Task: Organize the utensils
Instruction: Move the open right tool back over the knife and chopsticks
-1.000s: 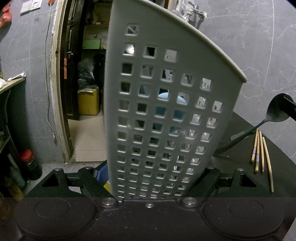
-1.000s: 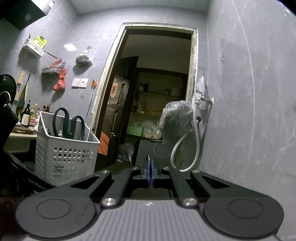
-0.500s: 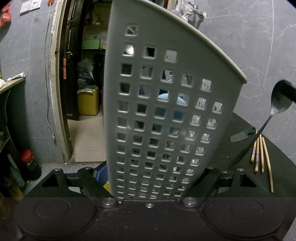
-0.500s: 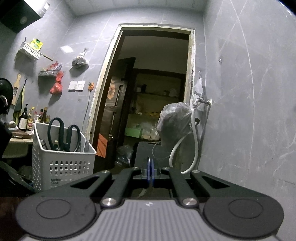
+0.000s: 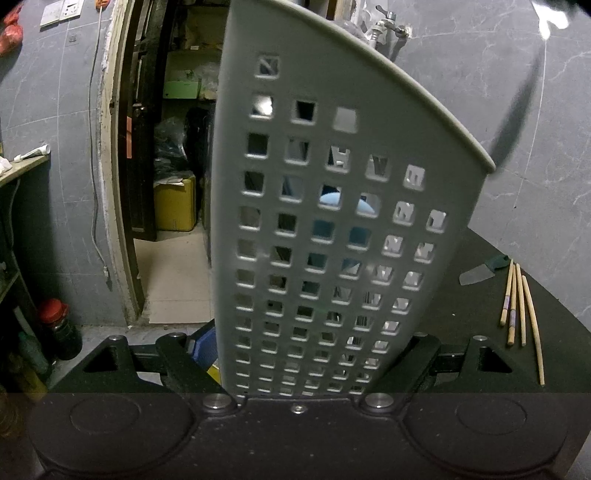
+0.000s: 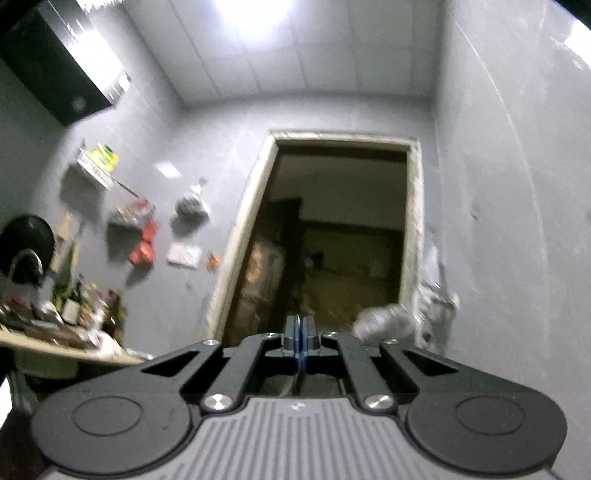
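Observation:
A white perforated basket (image 5: 332, 229) fills the left wrist view, standing upright between the fingers of my left gripper (image 5: 295, 354), which is shut on its lower end. Something blue shows dimly through its holes. A dark spoon (image 5: 517, 122) is a blurred streak in the air just past the basket's right rim. My right gripper (image 6: 299, 332) is tilted up toward the ceiling with its blue pads pressed together; a thin piece hangs below them, apparently part of the spoon. Several wooden chopsticks (image 5: 521, 306) and a small knife (image 5: 476, 275) lie on the dark table (image 5: 480, 369).
An open doorway (image 5: 166, 184) with a yellow container lies behind the basket. A wall tap (image 5: 388, 27) sits at the upper right. A red-capped bottle (image 5: 59, 328) stands on the floor at left. A cluttered counter (image 6: 74, 347) and wall racks are left of the right gripper.
The spoon has risen from low at the right, near the table, to high beside the basket's rim. The right view has swung upward, and the basket with scissors has left it.

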A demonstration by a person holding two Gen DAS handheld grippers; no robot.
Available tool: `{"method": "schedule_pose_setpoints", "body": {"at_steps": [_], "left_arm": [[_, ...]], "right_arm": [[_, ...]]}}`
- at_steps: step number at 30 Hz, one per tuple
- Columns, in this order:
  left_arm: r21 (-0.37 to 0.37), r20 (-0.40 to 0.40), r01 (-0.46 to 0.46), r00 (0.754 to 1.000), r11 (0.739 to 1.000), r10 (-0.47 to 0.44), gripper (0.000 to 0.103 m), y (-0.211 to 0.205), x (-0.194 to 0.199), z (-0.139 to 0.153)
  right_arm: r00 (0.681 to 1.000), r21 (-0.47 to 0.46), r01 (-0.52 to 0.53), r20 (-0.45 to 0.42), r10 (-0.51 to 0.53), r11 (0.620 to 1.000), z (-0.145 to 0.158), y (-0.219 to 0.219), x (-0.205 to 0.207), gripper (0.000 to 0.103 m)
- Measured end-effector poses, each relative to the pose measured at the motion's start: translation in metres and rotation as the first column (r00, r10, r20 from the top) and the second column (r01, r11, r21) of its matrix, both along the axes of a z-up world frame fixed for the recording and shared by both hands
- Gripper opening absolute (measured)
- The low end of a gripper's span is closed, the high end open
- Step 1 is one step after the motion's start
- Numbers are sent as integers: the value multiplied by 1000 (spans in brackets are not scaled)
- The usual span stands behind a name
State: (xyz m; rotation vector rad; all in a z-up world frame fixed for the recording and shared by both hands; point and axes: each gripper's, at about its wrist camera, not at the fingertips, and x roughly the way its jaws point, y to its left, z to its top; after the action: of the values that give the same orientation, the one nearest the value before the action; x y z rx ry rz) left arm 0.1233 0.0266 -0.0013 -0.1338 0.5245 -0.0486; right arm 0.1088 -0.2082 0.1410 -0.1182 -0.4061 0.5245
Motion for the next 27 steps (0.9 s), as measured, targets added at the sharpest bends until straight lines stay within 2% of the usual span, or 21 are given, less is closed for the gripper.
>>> {"method": "schedule_pose_setpoints", "body": {"at_steps": [4,12,19,27], "left_arm": [[0,0,1,1000,1000,-1,84,0,0,0],[4,-2,1,1000,1000,-1,84,-1,0,-1],[1,-3,2,1000,1000,-2,84,-2,0,-1],[2,-3,1,1000,1000,-1,84,-2,0,-1]], "right_arm": [[996,-25,-55,66,57,998,14,18,-1,2],[987,-49,-133,88,137,990,22,48,4,2],[989,-105,-149,5,151,983,7,68,20,2],[987,-145,-154,-63,147,977,-10,72,28,3]]}}
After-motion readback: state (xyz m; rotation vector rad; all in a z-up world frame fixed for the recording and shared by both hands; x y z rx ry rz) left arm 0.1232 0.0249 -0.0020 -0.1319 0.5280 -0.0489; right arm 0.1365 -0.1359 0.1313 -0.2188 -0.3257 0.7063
